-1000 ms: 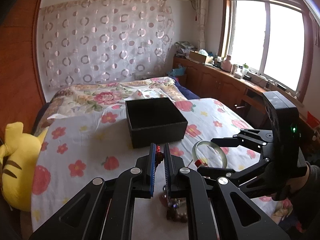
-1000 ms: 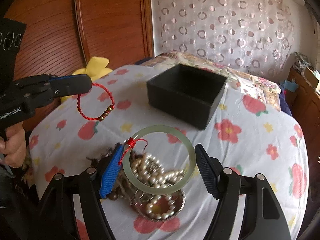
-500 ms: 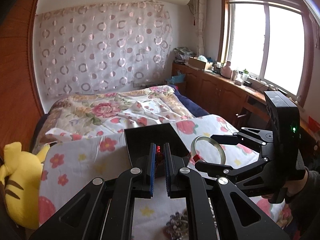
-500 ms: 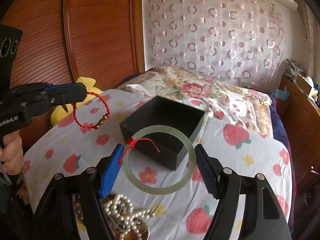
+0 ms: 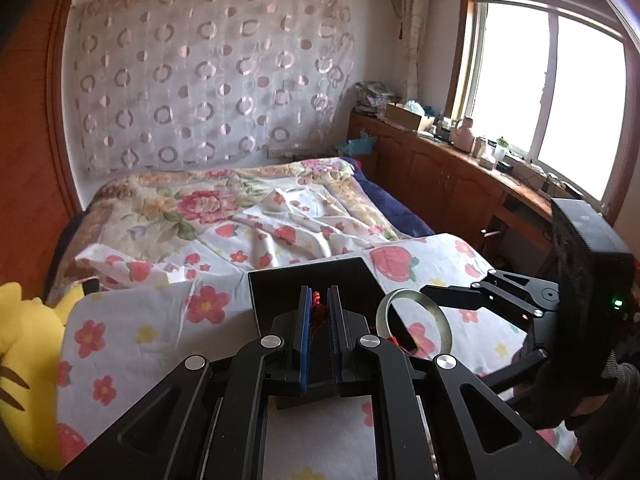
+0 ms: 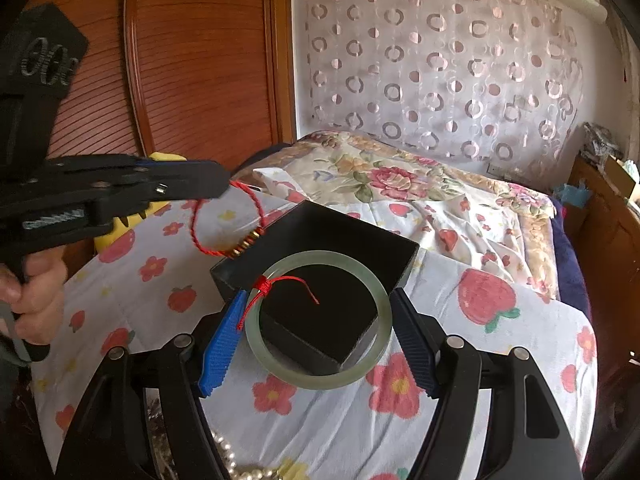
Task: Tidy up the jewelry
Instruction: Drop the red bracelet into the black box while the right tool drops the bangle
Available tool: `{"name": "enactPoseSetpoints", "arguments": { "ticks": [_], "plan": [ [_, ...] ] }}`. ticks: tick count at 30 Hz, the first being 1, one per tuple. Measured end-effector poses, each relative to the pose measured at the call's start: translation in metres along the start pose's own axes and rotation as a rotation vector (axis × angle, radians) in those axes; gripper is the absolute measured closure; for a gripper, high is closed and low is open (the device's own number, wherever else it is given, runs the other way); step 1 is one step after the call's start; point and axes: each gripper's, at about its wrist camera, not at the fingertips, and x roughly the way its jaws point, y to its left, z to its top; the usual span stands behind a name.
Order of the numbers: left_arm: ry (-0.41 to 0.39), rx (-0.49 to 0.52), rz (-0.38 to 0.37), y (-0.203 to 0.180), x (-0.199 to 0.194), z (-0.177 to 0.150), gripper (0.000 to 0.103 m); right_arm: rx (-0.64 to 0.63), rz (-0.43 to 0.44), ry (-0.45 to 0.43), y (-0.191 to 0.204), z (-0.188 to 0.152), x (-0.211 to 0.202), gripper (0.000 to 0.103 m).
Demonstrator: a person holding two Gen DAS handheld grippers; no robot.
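We take the black box (image 6: 320, 280) as our landmark; it sits open on the flower-and-strawberry printed cloth (image 6: 460, 400), with the bed's floral quilt (image 5: 192, 208) beyond it and a yellow plush toy (image 5: 24, 360) off to its left.

Our right gripper (image 6: 318, 340) is clenched across the pale green jade bangle (image 6: 318, 380), one finger pressing each side of the ring. The bangle hangs over the box's near corner, and a red cord knotted on its left side trails a loose end across the box's dark interior.

Our left gripper (image 5: 319, 336) is clamped on the red string bracelet (image 6: 224, 220). From the right wrist view, the loop dangles from the fingertips above the box's left edge, and its small gold beads hang just beside the rim.

A heap of pearl beads (image 6: 236, 464) lies on the cloth nearer to us than the box.

White characters are printed on the left gripper's body, and we cannot read them.
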Motion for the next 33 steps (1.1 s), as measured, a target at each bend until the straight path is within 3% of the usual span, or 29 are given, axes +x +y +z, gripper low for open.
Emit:
{"name": "enactPoseSetpoints", "arguments": {
  "ticks": [8,10,12,16,18,25,28,33],
  "plan": [
    [0.039,-0.002,0.01,0.011,0.034,-0.003,0.096,-0.015,0.025,0.016,-0.006,0.008,0.023,0.028],
    [0.047,-0.009,0.019,0.016,0.038,-0.005,0.092,-0.022,0.028,0.021,-0.006,0.01,0.028,0.028],
    [0.046,-0.018,0.024,0.021,0.038,-0.005,0.072,-0.028,0.033,0.027,-0.006,0.012,0.034,0.029],
    [0.026,-0.02,0.052,0.029,0.032,-0.008,0.062,-0.044,0.032,0.043,-0.003,0.016,0.047,0.029],
    [0.012,-0.02,0.078,0.034,0.027,-0.01,0.049,-0.052,0.029,0.051,-0.001,0.017,0.052,0.028],
    [-0.003,-0.019,0.146,0.052,0.009,-0.025,0.032,-0.064,0.016,0.09,0.005,0.016,0.066,0.028],
    [-0.007,-0.033,0.172,0.059,0.002,-0.031,0.018,-0.069,0.005,0.096,0.006,0.016,0.067,0.028],
    [-0.006,-0.042,0.184,0.06,-0.009,-0.042,0.012,-0.064,-0.006,0.084,0.007,0.017,0.062,0.023]
  ]
}}
